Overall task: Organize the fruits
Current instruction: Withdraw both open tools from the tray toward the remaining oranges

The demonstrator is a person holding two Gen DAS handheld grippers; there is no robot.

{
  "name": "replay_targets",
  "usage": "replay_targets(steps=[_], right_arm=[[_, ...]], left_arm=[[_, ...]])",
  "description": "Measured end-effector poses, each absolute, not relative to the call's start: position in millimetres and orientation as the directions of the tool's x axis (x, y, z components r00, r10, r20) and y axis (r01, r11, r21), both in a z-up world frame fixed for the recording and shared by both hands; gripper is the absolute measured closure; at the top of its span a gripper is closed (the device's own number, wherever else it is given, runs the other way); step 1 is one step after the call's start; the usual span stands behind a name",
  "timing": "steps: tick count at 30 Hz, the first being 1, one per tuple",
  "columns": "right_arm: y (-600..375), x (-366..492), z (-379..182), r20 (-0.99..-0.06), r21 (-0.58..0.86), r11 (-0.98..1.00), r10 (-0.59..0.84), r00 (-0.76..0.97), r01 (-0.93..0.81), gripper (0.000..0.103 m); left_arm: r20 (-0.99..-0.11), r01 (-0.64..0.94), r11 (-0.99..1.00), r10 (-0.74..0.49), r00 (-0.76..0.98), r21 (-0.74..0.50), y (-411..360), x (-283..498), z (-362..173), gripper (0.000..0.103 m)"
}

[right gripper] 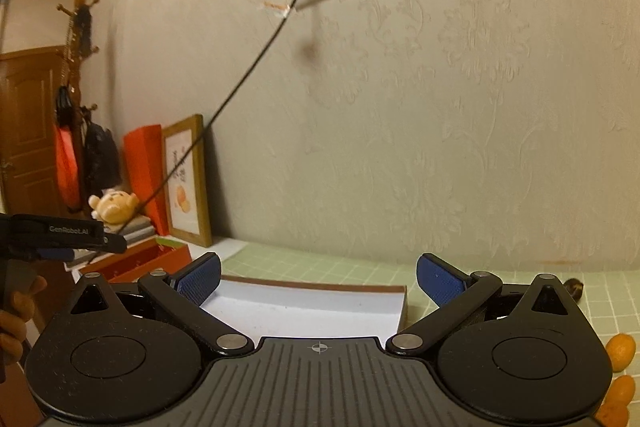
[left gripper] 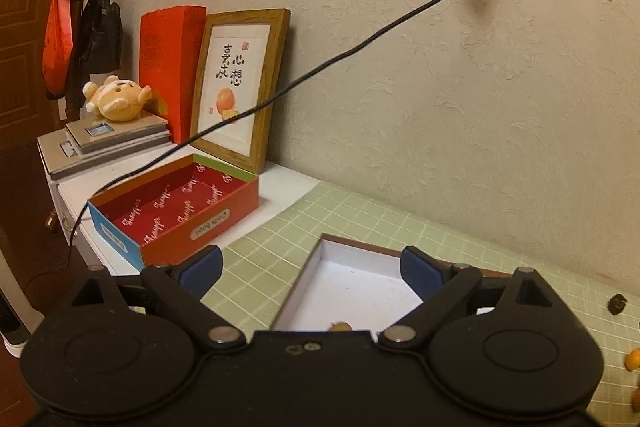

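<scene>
A shallow white box with a brown rim (left gripper: 352,287) lies on the green checked cloth; it also shows in the right wrist view (right gripper: 304,303). A small orange fruit (left gripper: 340,327) sits inside it, mostly hidden by my left gripper body. My left gripper (left gripper: 312,263) is open and empty above the box. My right gripper (right gripper: 318,279) is open and empty, also above the box. Small orange fruits (right gripper: 620,351) lie at the right edge, with more just below (right gripper: 622,389); one shows in the left wrist view (left gripper: 633,361). A dark fruit (left gripper: 617,303) lies right of the box, and shows in the right view (right gripper: 574,287).
An open red box (left gripper: 180,207) stands left of the cloth. Behind it are a framed picture (left gripper: 240,87), a red carton (left gripper: 168,67), a plush bear (left gripper: 116,99) on scales. A black cable (left gripper: 360,47) hangs from the wall socket across the area. The other gripper (right gripper: 60,235) is at left.
</scene>
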State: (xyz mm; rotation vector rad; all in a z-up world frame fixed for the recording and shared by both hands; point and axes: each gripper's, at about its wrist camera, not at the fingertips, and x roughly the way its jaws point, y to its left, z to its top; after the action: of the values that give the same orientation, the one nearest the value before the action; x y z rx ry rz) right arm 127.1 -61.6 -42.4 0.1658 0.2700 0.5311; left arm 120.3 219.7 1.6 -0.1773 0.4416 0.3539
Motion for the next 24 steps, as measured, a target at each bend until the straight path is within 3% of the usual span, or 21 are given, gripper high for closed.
replay_targets(steps=[14, 24], right_arm=[[-103, 104, -40, -0.282, 0.158, 0.883, 0.469, 0.837, -0.442, 0.0], [-147, 101, -45, -0.332, 0.216, 0.916, 0.394, 0.857, -0.338, 0.0]], left_arm=[[-0.446, -0.184, 0.983, 0.155, 0.881, -0.021, 137, 128, -9, 0.014], [-0.472, -0.06, 0.998, 0.057, 0.88, 0.01, 87, 142, -24, 0.014]])
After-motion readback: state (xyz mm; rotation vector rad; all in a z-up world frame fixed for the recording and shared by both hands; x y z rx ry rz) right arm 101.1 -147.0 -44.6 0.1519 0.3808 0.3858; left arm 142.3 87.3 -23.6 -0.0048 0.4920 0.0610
